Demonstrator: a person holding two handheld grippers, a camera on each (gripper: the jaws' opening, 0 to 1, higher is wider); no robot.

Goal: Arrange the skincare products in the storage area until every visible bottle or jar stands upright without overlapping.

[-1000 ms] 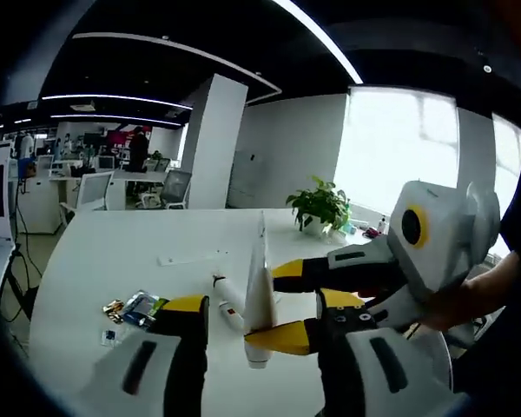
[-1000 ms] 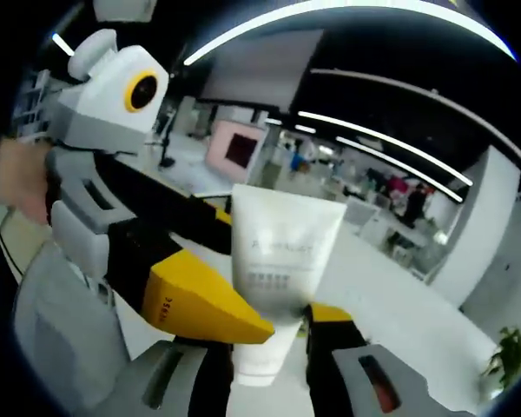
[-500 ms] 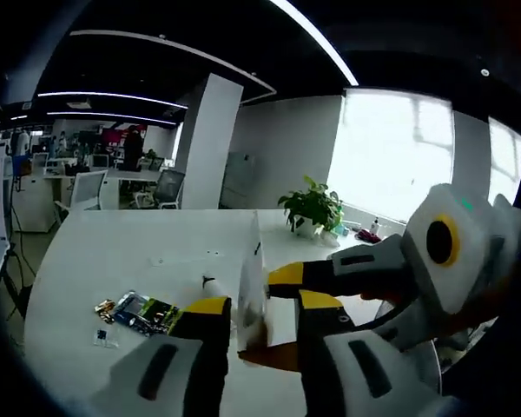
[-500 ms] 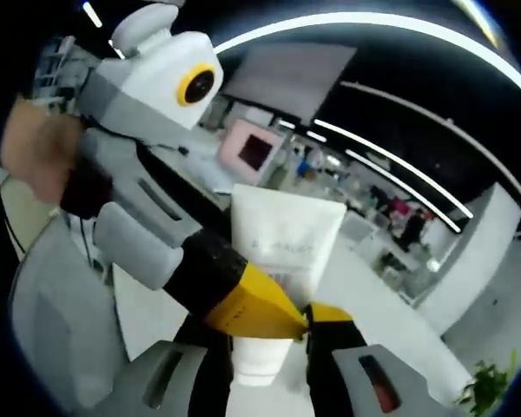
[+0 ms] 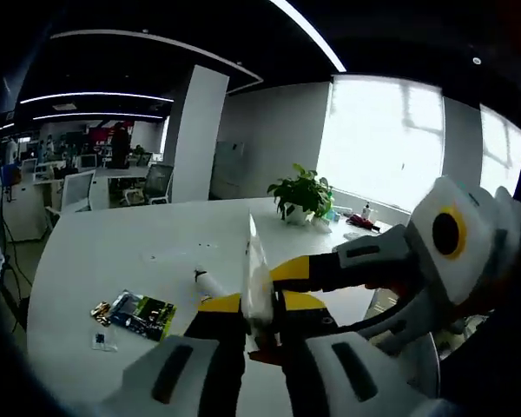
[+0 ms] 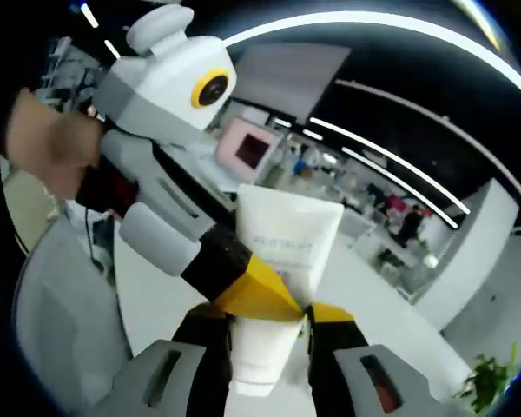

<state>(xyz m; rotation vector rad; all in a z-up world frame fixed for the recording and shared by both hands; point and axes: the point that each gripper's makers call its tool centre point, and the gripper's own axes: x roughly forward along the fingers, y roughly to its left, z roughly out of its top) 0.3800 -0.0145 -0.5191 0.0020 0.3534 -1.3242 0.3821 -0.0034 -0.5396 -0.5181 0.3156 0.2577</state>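
A broad white rounded worktop point(image 5: 113, 252) runs through an open-plan office with a dark ceiling, strip lights, a white square pillar point(image 5: 194, 135) and bright windows; a leafy green potted plant point(image 5: 301, 193) sits at its far edge. Held above it, a soft white plastic squeeze tube point(image 6: 276, 287) with a flat crimped end and faint grey lettering is clamped from both sides. The left tongs point(image 5: 259, 313), yellow-tipped on grey bodies, close narrowly on the tube, seen edge-on as a thin white blade. The right tongs point(image 6: 263, 334) grip its lower body, crimp uppermost, while the left gripper's yellow tip presses in from the left. The left gripper view also shows a small white cylindrical bottle point(image 5: 214, 283) lying on the worktop and a glossy dark printed packet point(image 5: 144, 312) beside small scattered bits.
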